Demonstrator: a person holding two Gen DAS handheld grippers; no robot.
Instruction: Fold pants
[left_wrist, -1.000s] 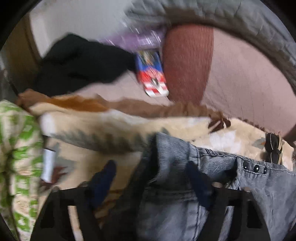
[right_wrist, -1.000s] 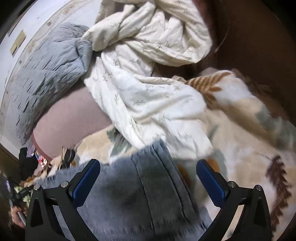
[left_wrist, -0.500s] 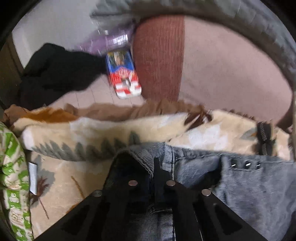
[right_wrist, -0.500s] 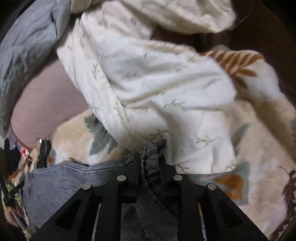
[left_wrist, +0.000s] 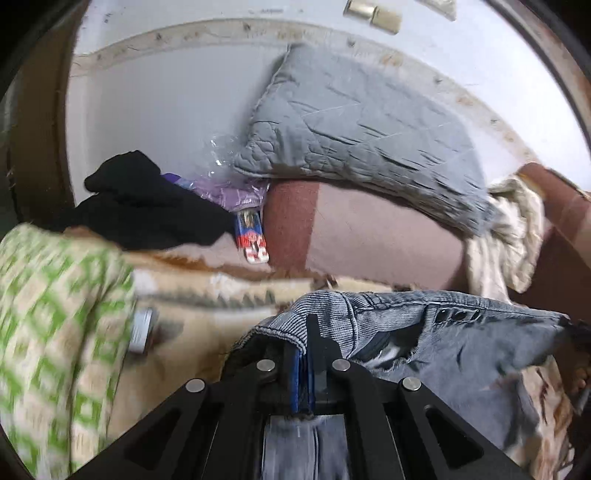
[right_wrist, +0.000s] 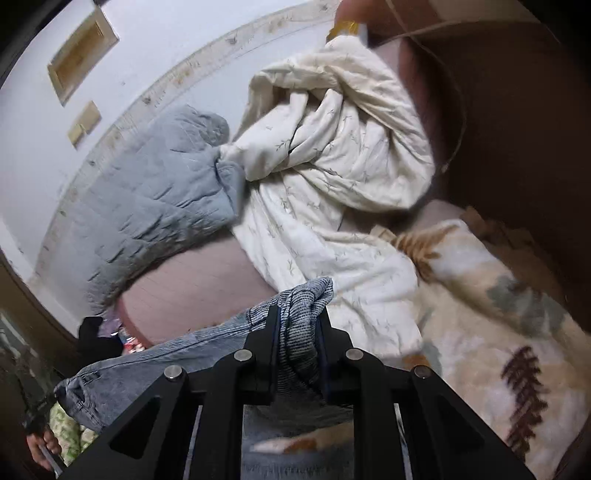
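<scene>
The grey denim pants (left_wrist: 424, 325) are held up by the waistband over a cream blanket with leaf prints (left_wrist: 207, 291). My left gripper (left_wrist: 303, 354) is shut on one end of the waistband, with the fly snaps to its right. My right gripper (right_wrist: 297, 332) is shut on the other end of the waistband (right_wrist: 303, 299), which bunches between the fingers. In the right wrist view the pants (right_wrist: 155, 365) stretch away to the lower left, and the blanket (right_wrist: 480, 280) lies to the right.
A grey quilted pillow (left_wrist: 362, 133) and a pink bolster (left_wrist: 369, 236) lie against the wall. A white floral duvet (right_wrist: 332, 177) is piled behind the pants. Black clothes (left_wrist: 147, 206) and a green-patterned cloth (left_wrist: 55, 325) sit at the left.
Both grippers closed on the waistband, then lifted it off the blanket. The views tilted up toward the wall and pillow.
</scene>
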